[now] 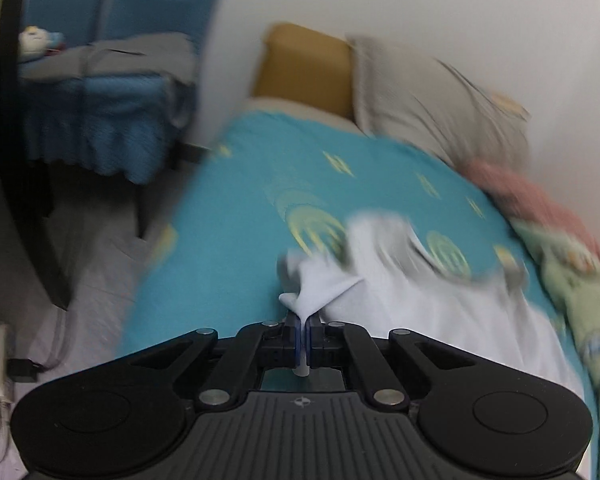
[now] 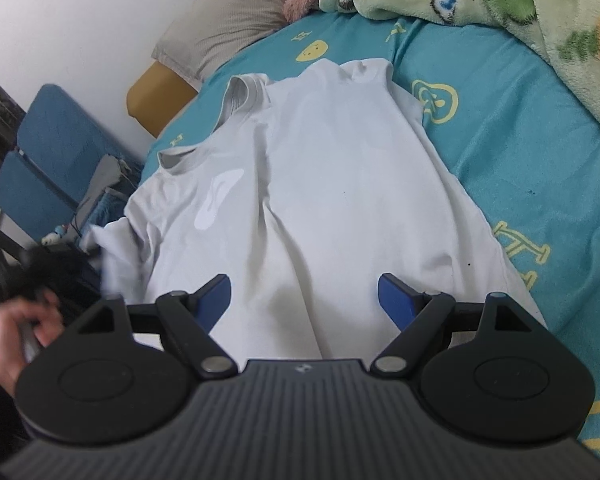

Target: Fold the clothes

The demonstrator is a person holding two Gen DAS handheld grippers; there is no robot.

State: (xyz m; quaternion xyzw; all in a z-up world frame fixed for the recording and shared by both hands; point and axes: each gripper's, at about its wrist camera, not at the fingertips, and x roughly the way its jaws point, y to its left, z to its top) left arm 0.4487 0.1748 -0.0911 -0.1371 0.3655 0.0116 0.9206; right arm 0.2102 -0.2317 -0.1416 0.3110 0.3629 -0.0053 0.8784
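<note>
White T-shirt (image 2: 320, 184) lies spread on the teal bed sheet (image 2: 520, 152), a bunched edge pinched in my left gripper (image 1: 303, 322), I judge for folding over, while my right gripper (image 2: 304, 300) hovers above, jaws wide apart.

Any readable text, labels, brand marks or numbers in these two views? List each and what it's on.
None can be read as words.
White t-shirt: pale glossy chest print, a shape, no letters legible.
Teal bedsheet: yellow letter-like motifs and faces, decorative, no word forms.
Right tool and left tool: small round emblem on each body, no text.
Left wrist view: too blurred.
</note>
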